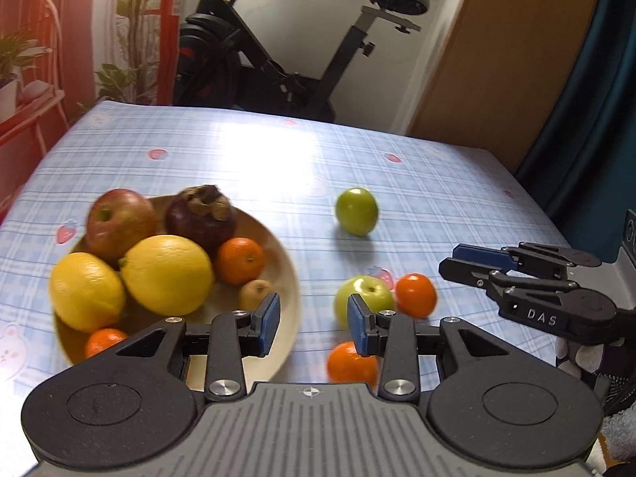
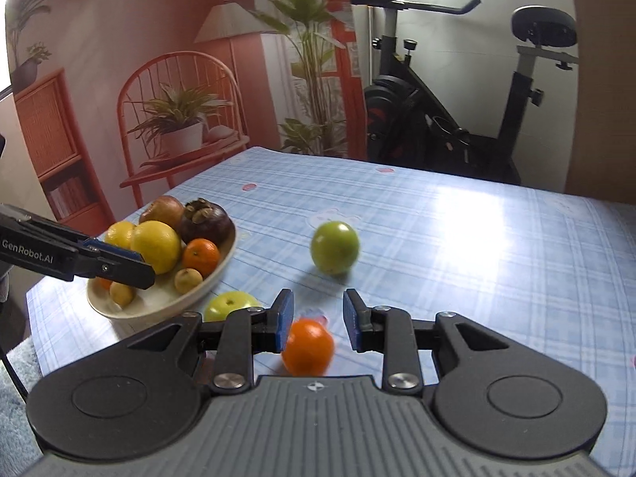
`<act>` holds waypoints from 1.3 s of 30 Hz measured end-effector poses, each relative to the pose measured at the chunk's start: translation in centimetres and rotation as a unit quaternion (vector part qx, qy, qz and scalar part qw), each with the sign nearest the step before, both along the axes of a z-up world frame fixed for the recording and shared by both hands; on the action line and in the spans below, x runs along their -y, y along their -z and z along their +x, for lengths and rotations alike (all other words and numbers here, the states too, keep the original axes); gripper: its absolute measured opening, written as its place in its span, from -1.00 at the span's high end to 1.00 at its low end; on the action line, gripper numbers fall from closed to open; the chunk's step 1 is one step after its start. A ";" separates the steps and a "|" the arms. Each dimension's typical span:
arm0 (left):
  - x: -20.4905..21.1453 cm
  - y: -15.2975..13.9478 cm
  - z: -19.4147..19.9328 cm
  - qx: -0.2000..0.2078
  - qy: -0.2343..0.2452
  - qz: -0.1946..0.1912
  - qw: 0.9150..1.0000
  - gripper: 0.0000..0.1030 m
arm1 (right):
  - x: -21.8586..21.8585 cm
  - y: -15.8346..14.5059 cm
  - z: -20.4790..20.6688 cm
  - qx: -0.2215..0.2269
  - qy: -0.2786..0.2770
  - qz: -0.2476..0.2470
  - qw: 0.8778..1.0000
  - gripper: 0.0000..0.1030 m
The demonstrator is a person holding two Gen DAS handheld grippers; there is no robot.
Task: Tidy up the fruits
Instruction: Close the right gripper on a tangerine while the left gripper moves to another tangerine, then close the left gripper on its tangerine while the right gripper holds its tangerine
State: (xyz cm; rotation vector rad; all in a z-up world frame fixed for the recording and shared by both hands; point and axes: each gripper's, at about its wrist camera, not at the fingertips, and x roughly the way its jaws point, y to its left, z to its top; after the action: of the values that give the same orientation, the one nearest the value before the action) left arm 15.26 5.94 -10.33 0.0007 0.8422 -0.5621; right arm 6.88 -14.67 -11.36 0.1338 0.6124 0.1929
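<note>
Just now the left hand-held gripper [image 1: 312, 320] hangs with its blue-padded jaws wide and empty above the near rim of the shallow beige bowl [image 1: 288, 278]. That bowl sits on the table with the blue checked cloth [image 1: 437, 198] and holds two yellow lemons, a red apple, a dark mangosteen and small oranges. The right hand-held gripper [image 2: 318, 322] is likewise spread wide, over a loose orange mandarin [image 2: 309, 346] on the cloth. A round green apple [image 2: 334, 247] lies farther off, well apart from the bowl; another green apple [image 2: 230, 305] sits just beside the bowl.
</note>
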 end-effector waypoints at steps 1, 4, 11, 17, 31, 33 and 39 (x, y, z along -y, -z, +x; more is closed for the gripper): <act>0.4 0.1 0.1 -0.002 0.004 0.000 1.000 0.24 | 0.0 0.1 -0.2 -0.001 0.000 -0.002 1.000 0.41; 1.5 0.4 0.4 -0.010 0.014 -0.001 1.000 0.24 | 0.1 0.5 -0.7 -0.003 -0.003 -0.006 1.000 0.41; 2.6 0.8 0.9 -0.023 0.014 -0.004 1.000 0.24 | -0.5 1.2 -1.0 -0.003 -0.018 -0.002 1.000 0.35; 1.9 1.2 0.5 -0.034 -0.001 -0.009 0.999 0.24 | -0.5 1.3 -0.8 0.001 -0.022 0.005 1.000 0.35; 1.5 1.3 -1.9 -0.018 -0.061 -0.020 0.998 0.24 | -1.1 2.7 -0.2 0.036 -0.047 -0.016 0.998 0.10; 1.4 1.3 -1.8 -0.019 -0.064 -0.020 0.998 0.24 | -1.0 2.8 -0.5 0.045 -0.041 -0.008 0.998 0.10; 1.6 1.5 -1.8 -0.022 -0.063 -0.014 0.998 0.24 | -0.6 2.9 -0.5 0.044 -0.038 -0.002 0.998 0.10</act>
State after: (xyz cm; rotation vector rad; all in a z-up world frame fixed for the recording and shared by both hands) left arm 13.46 4.31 -11.83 -0.0906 0.8698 -0.4573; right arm 6.43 -14.05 -14.28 0.0968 0.5308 0.2693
